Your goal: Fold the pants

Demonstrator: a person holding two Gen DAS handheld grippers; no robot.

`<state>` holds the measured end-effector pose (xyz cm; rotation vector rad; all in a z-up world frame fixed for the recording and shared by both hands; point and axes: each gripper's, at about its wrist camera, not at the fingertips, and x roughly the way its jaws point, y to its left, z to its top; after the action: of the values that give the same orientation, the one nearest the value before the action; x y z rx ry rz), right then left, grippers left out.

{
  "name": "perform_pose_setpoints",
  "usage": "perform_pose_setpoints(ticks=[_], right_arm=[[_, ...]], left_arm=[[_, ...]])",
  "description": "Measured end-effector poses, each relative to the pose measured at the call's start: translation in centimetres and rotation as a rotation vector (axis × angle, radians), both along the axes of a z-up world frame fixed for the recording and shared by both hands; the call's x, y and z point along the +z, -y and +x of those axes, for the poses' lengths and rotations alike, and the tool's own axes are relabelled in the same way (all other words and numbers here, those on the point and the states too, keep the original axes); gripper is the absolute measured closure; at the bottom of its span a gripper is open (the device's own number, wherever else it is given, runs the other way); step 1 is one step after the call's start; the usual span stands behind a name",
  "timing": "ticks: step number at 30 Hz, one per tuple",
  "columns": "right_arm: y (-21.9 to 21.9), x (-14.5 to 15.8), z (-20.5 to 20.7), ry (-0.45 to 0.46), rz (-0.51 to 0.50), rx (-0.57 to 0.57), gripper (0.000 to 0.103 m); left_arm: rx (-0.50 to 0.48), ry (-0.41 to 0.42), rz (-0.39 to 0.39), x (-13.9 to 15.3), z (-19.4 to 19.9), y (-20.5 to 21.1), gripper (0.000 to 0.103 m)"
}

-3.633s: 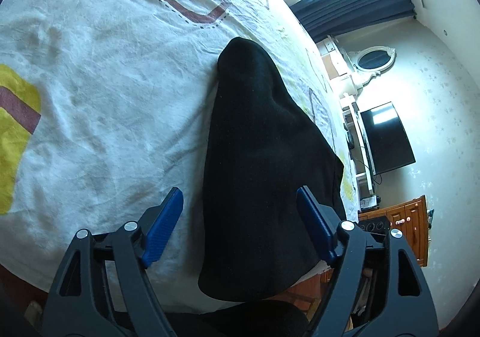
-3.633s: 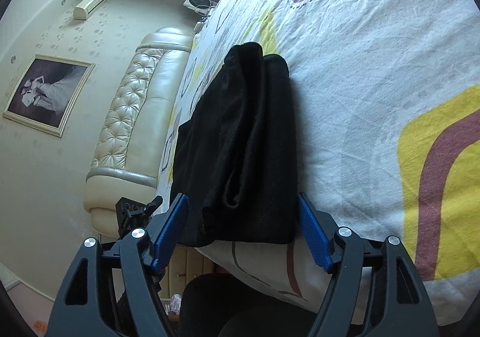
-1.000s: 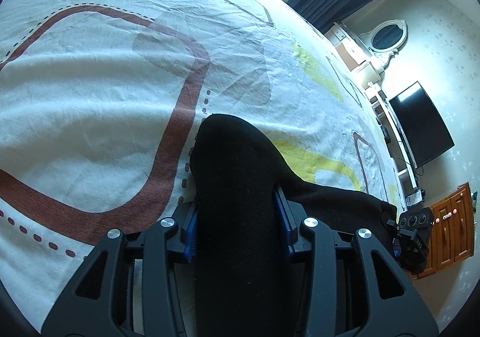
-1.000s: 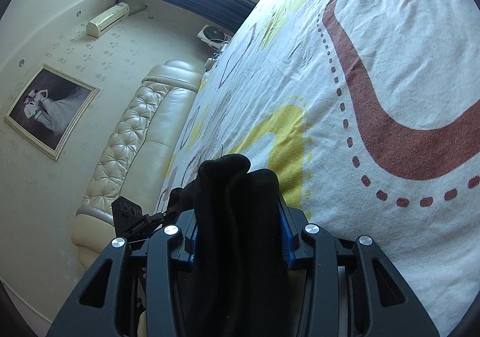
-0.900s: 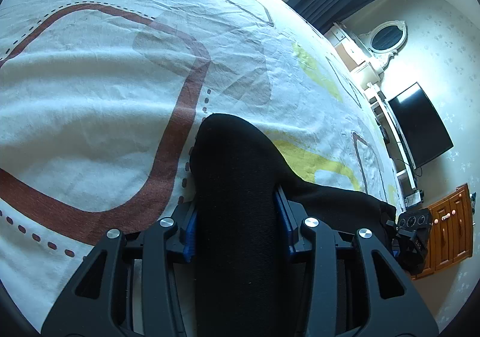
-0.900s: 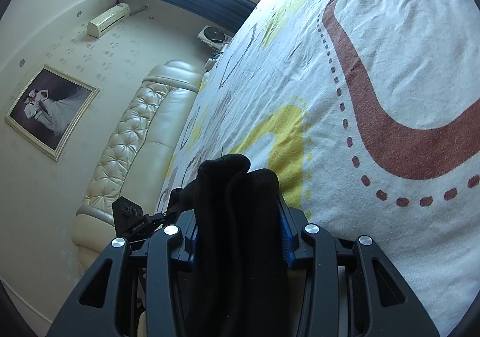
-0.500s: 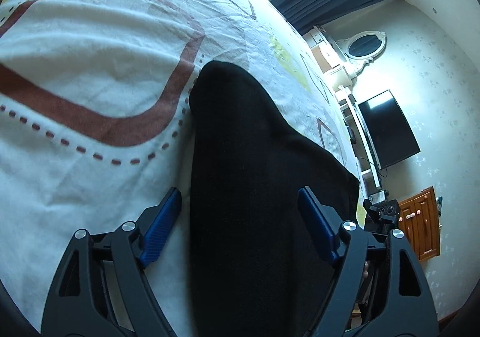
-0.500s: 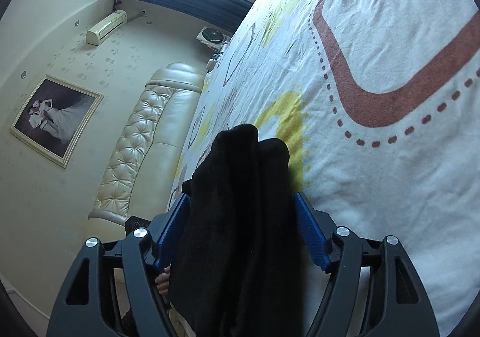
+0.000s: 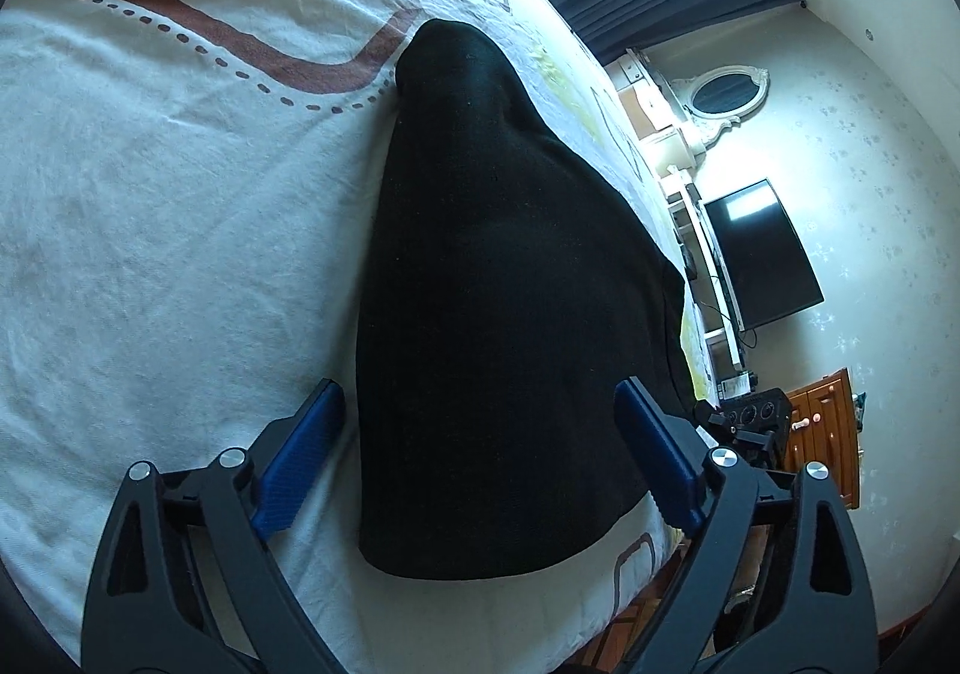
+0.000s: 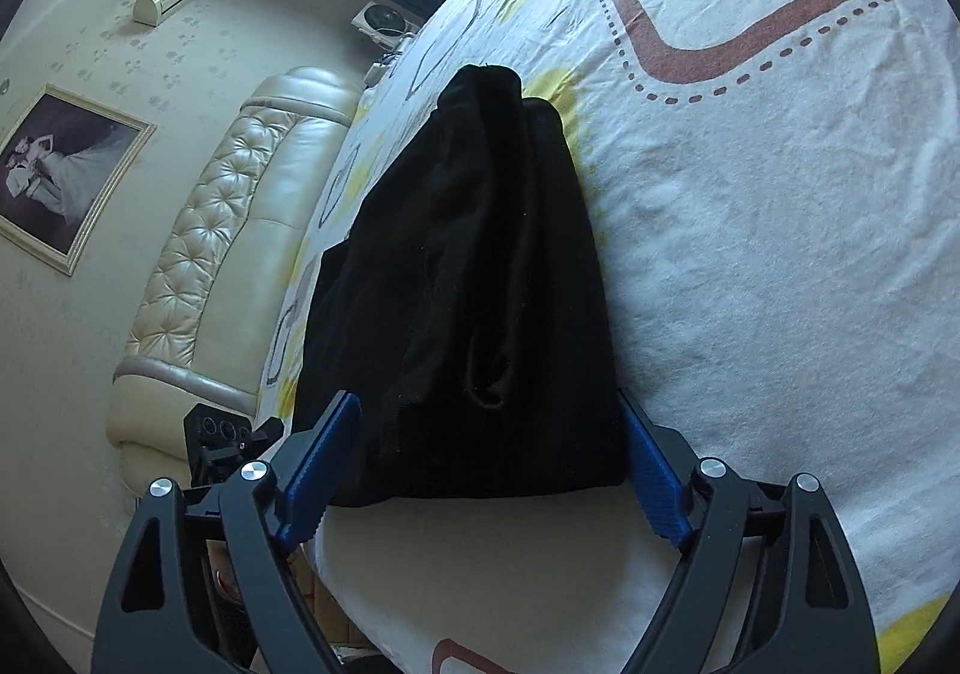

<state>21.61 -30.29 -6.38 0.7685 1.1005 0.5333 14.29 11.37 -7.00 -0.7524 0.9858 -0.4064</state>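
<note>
Since a second ago both claws have let go and backed off, so the left claw and right claw gape empty around the soft, limp folded pants lying mid-frame on the bed, best pinched at thick corners.

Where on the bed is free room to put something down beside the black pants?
Bare patterned white bedsheet lies left of the folded black pants in the left wrist view, and right of them in the right wrist view. The strip at the bed's near edge is crowded by both open grippers.
</note>
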Motion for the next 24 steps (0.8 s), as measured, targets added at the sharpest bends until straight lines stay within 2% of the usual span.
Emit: perform_pose_setpoints(ticks=[2,4,5,6,8,9,12,15,24], right_arm=[[0.5,-0.4,0.0,-0.010,0.031,-0.038,0.021],[0.9,-0.8,0.0,-0.023,0.081,-0.073,0.021],[0.9,-0.9,0.1,-0.029,0.098,-0.076,0.021],[0.7,-0.8,0.2,-0.029,0.094,-0.069,0.029],[0.0,-1.0,0.1,-0.042,0.060,-0.041,0.048],[-0.2,-1.0,0.0,-0.036,0.050,-0.037,0.052],[0.3,-0.9,-0.4,-0.034,0.073,-0.050,0.059],[0.7,-0.7,-0.9,-0.036,0.101,-0.056,0.062],[1.0,-0.4,-3.8,-0.061,0.105,-0.027,0.063]], left_arm=[[0.009,-0.007,0.003,0.2,0.1,0.1,0.013],[0.031,-0.030,0.030,0.1,0.3,0.4,0.023],[0.044,-0.042,0.044,0.1,0.3,0.4,0.036],[0.045,-0.046,0.030,-0.1,0.3,0.6,0.046],[0.065,-0.050,0.024,-0.1,0.1,0.7,0.052],[0.068,-0.045,0.034,0.0,0.0,0.9,0.056],[0.065,-0.028,0.051,0.5,-0.2,1.1,0.062],[0.069,-0.035,0.036,0.8,-0.2,0.7,0.066],[0.057,-0.056,0.064,1.3,-2.8,0.1,0.067]])
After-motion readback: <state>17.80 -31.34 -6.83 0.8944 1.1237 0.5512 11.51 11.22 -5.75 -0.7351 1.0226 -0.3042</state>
